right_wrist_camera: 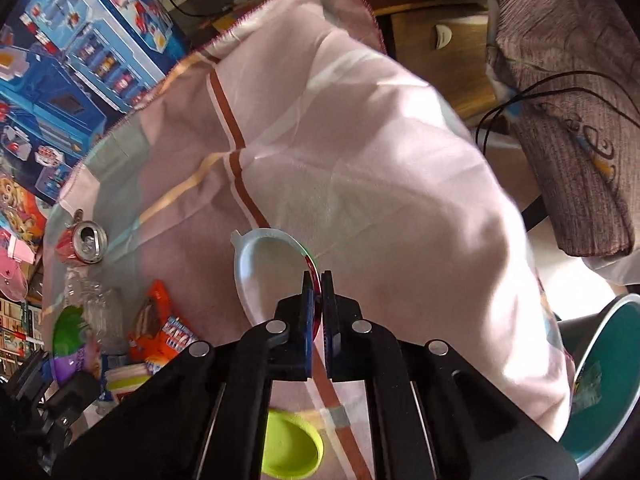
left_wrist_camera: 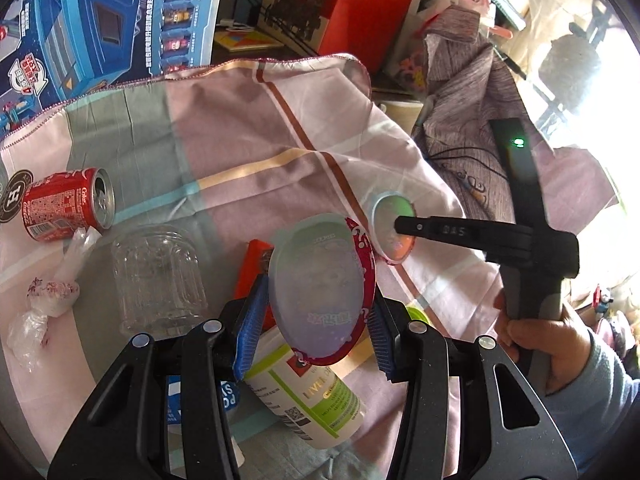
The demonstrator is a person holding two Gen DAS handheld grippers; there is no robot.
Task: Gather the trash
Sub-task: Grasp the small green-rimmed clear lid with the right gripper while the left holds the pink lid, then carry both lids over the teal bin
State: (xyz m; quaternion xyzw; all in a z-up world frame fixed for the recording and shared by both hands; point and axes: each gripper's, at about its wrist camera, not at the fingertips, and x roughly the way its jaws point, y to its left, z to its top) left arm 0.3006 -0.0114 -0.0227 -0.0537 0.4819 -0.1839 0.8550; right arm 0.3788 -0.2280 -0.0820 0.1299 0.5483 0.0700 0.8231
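Note:
In the left wrist view my left gripper [left_wrist_camera: 318, 300] is shut on a round cup [left_wrist_camera: 320, 272] with a cloudy lid and a red patterned rim; the blue pads [left_wrist_camera: 250, 328] press on its sides. To the right, a person's hand [left_wrist_camera: 548, 336] holds my right gripper [left_wrist_camera: 402, 227], whose tips sit on a smaller lidded cup [left_wrist_camera: 390, 212] lying on the striped pink cloth [left_wrist_camera: 248, 128]. The right wrist view shows that gripper [right_wrist_camera: 317, 292] shut on the red rim of this small cup [right_wrist_camera: 260, 276], with the rim pinched between the pads.
A red cola can [left_wrist_camera: 68, 204] lies at the left, with crumpled plastic wrap [left_wrist_camera: 44, 304], a clear plastic jar [left_wrist_camera: 160, 280], an orange packet [left_wrist_camera: 250, 268] and a green-labelled white bottle [left_wrist_camera: 316, 396] nearby. A green lid [right_wrist_camera: 292, 448] lies near me. A teal bin [right_wrist_camera: 608, 380] stands at the right.

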